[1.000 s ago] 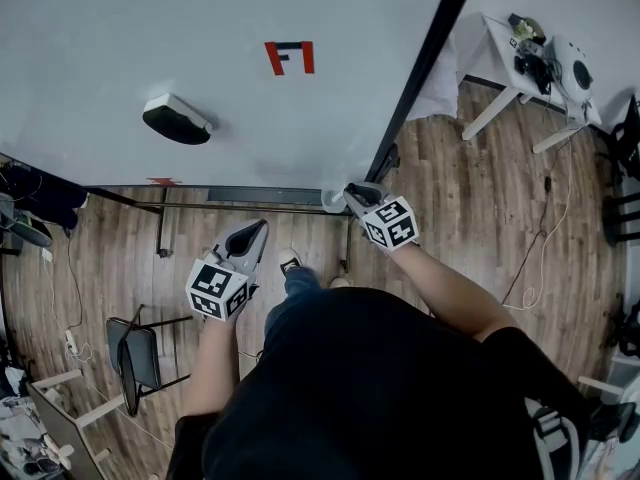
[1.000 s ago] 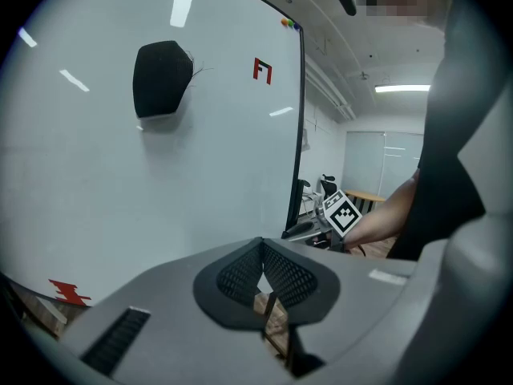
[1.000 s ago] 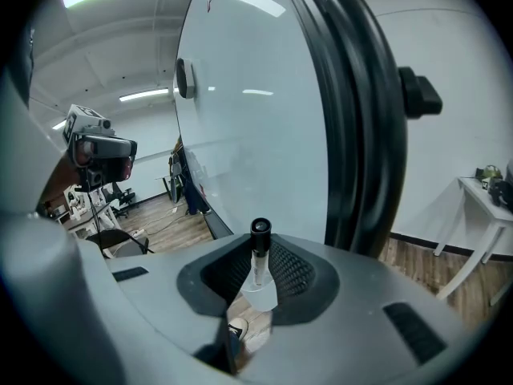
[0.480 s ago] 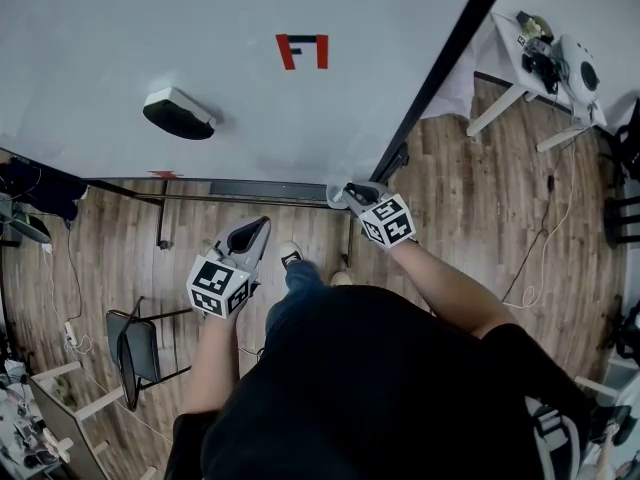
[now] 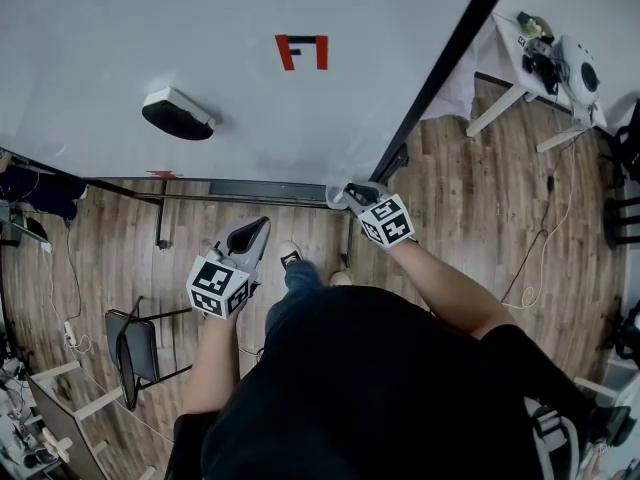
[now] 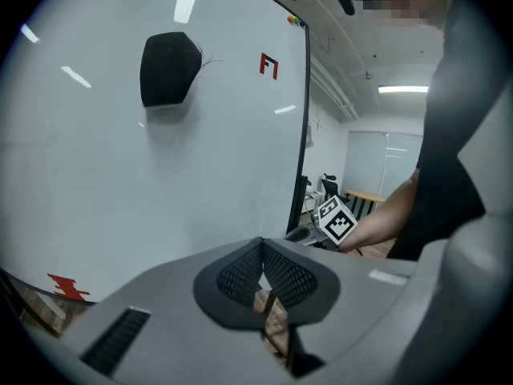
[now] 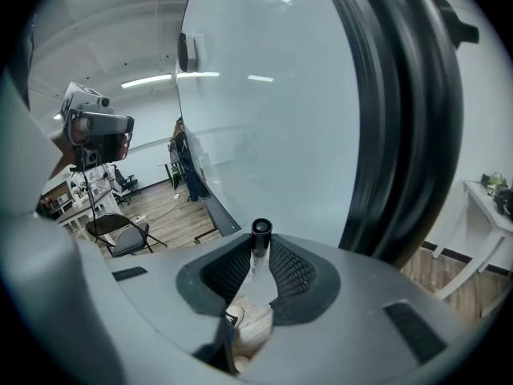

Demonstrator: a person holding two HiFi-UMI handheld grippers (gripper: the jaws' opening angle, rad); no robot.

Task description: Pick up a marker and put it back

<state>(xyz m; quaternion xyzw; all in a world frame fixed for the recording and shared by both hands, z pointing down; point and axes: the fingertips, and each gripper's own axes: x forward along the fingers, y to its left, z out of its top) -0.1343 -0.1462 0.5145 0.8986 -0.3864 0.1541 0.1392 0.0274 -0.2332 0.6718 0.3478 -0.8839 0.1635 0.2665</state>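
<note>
Seemingly we are on the return leg. The marker (image 7: 260,233) stands between the jaws of our right hand-held gripper (image 5: 345,196), black cap pointing away from us, white barrel down between the mesh pads. That hand-held gripper sits at the right end of the ledge (image 5: 250,192) under the whiteboard (image 5: 200,38), close to the dark frame post. Its jaws are opening, though the pads look to be touching the barrel. Whether the marker already rests on the ledge we cannot tell. Our left hand-held gripper (image 5: 258,233) hangs lower, apart from the board, clenched on nothing. We judge the pick-up done; what is left is the release — the marker lying on the ledge, the jaws clear of it.
</note>
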